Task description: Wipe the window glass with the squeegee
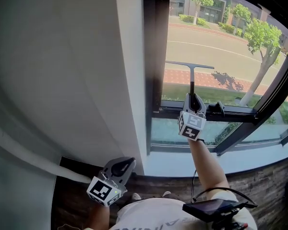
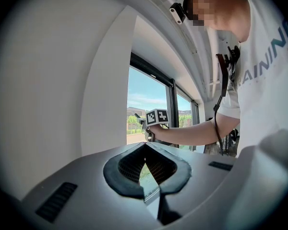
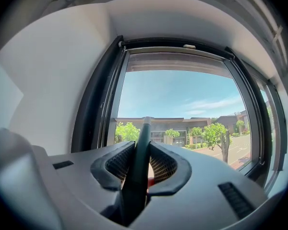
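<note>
Window glass [image 1: 221,56], squeegee [image 1: 192,80] up against it, blade level, handle pointing down.
Handle hangs low, likely so the right gripper [image 1: 195,104] can clamp it from below and keep the blade flat on the pane. Right arm is stretched forward with the forearm raised. Left gripper [image 1: 126,163] isn't needed: jaws closed tip to tip on nothing, parked low beside the wall [image 1: 62,71].

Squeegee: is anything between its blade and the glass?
Nothing visible. The right gripper holds the squeegee by its handle, blade up at the glass; the window latch sits lower, on the frame.
</note>
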A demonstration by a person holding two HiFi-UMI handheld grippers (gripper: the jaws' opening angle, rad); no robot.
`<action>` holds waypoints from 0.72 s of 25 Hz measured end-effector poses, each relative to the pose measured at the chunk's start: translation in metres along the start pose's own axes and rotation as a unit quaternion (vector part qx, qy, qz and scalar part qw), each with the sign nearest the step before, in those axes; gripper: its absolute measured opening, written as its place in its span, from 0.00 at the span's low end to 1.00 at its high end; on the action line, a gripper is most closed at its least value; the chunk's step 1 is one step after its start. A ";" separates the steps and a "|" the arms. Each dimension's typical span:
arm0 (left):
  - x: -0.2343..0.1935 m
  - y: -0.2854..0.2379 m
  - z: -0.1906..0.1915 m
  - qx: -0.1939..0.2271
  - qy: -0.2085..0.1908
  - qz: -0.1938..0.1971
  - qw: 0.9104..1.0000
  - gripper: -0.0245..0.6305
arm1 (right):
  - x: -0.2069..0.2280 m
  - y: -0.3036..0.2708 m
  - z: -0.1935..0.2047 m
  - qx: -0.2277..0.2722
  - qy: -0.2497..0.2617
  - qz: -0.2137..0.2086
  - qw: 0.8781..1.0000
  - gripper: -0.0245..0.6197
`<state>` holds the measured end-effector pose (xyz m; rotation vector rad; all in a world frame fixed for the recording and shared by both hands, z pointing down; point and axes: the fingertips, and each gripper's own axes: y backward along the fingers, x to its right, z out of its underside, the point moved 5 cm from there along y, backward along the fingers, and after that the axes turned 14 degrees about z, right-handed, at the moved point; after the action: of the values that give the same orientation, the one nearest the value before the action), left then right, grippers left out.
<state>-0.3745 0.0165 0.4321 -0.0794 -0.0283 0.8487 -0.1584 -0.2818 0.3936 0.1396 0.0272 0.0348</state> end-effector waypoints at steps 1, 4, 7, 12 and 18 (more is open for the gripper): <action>0.001 0.000 0.000 -0.001 0.001 -0.001 1.000 0.06 | 0.000 0.002 0.006 -0.006 0.001 0.000 1.000 0.19; 0.003 -0.001 0.002 -0.005 0.004 0.000 1.000 0.06 | 0.001 0.006 0.024 -0.025 0.004 -0.001 1.000 0.19; 0.005 -0.002 0.004 -0.006 0.006 0.001 1.000 0.06 | 0.001 0.010 0.040 -0.042 0.008 -0.003 0.999 0.19; 0.007 -0.002 0.009 -0.014 0.003 0.003 1.000 0.06 | 0.003 0.015 0.063 -0.062 0.019 -0.006 0.998 0.19; 0.007 -0.004 0.010 -0.018 0.007 0.000 1.000 0.06 | 0.002 0.020 0.089 -0.094 0.017 -0.007 0.995 0.19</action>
<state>-0.3679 0.0198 0.4425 -0.1195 -0.0303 0.8485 -0.1542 -0.2747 0.4840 -0.0500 0.0577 0.0257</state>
